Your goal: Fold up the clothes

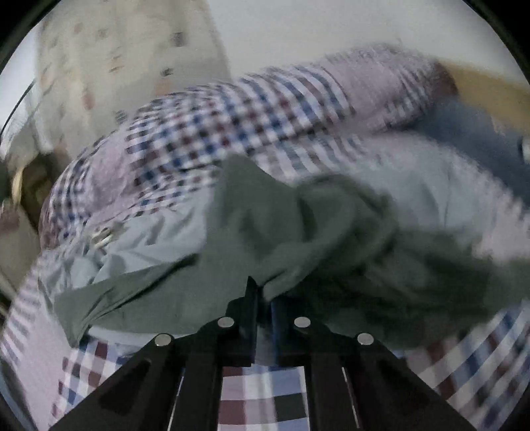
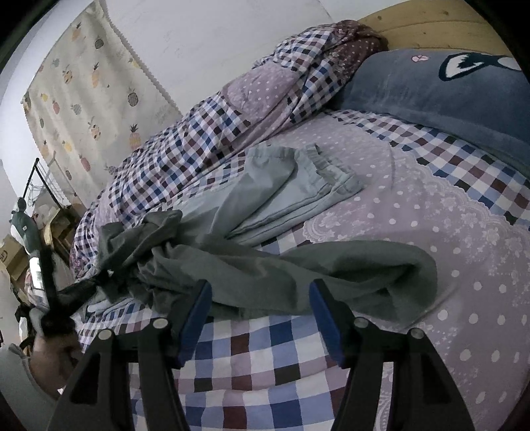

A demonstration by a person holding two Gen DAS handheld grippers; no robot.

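A: What sits nearest the cameras?

B: The two tools. The left hand-held gripper [image 1: 263, 298] has its fingers drawn almost together, pinching a fold of the dark green garment [image 1: 298, 238]; that view is blurred. The right hand-held gripper [image 2: 260, 298] is spread wide, blue pads [image 2: 195, 318] apart, holding nothing, poised over the checked bedsheet [image 2: 251, 361] just in front of the green cloth.

A: And where does the garment lie?

B: In the right wrist view the dark green garment [image 2: 281, 275] is crumpled across the bed, one rounded end reaching to the right over the lilac dotted part of the sheet, the bunched end to the left. At the far left of that view the other gripper shows as a dark blurred shape touching the bunched end.

A: What is behind it?

B: A pale grey-blue pair of trousers [image 2: 281, 185] with an elastic waistband, lying flat; the green garment overlaps its nearer end. Beyond that a checked quilt [image 2: 205, 132] is heaped along the wall side of the bed, and a blue pillow [image 2: 430, 96] rests against the wooden headboard [image 2: 430, 20].

A: Farthest back?

B: A curtain with a pineapple print [image 2: 86, 92] against the white wall.
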